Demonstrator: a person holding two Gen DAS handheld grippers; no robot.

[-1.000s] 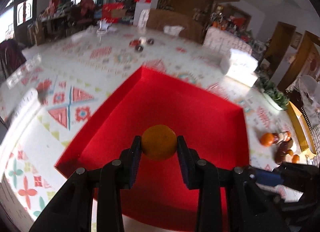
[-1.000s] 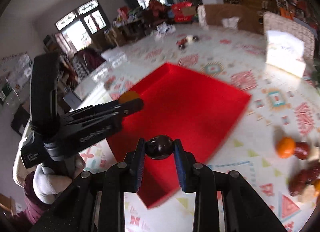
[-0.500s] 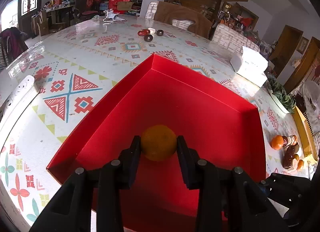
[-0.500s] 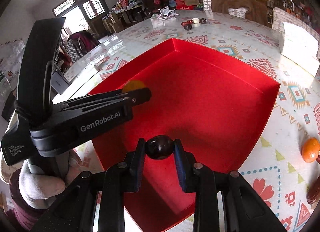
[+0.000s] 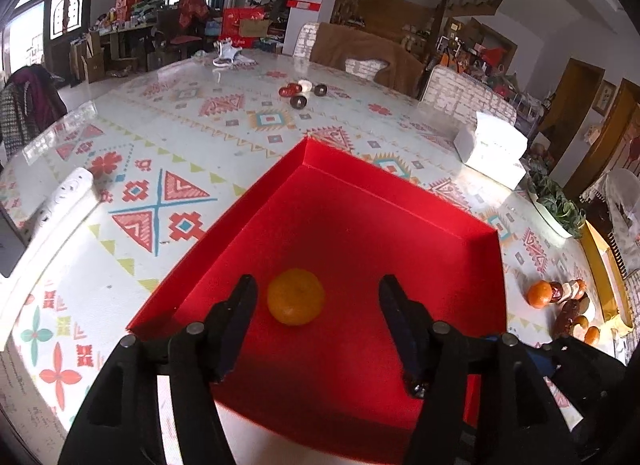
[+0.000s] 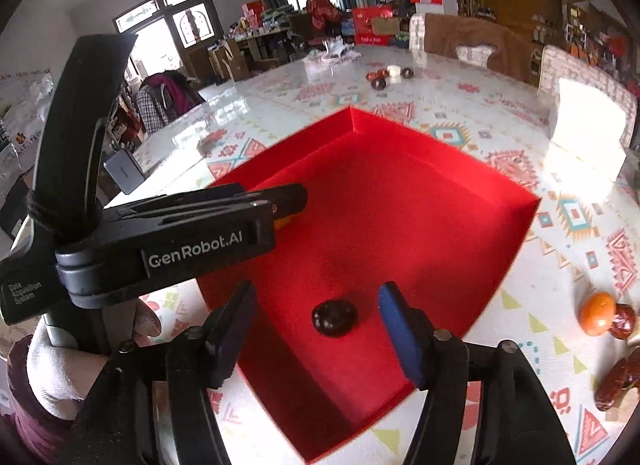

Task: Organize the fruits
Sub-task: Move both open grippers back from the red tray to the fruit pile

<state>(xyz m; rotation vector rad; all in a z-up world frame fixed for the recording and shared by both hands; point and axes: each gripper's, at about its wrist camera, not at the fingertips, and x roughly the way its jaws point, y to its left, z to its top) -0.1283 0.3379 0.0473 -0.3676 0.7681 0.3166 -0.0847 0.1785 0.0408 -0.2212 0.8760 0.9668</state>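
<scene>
A red tray [image 5: 400, 201] lies on the patterned table; it also shows in the right wrist view [image 6: 440, 153]. My left gripper [image 5: 316, 305] is open, with an orange [image 5: 295, 301] resting on the tray floor between its fingers, nearer the left one. My right gripper [image 6: 316, 311] is open over the tray's near corner, with a dark round fruit [image 6: 334, 317] lying on the tray floor between its fingers. The left gripper's body [image 6: 160, 241] fills the left of the right wrist view and hides most of the orange there.
More fruit lies on the table right of the tray: an orange [image 6: 597, 313] and dark red pieces [image 6: 618, 377]. Several small dark fruits [image 5: 304, 93] sit far back. A white tissue box [image 5: 494, 149] stands at the right, a white power strip [image 5: 52, 213] at the left.
Both grippers have opened. The orange and the dark fruit, held a moment ago, now lie on the tray floor between the fingers.
</scene>
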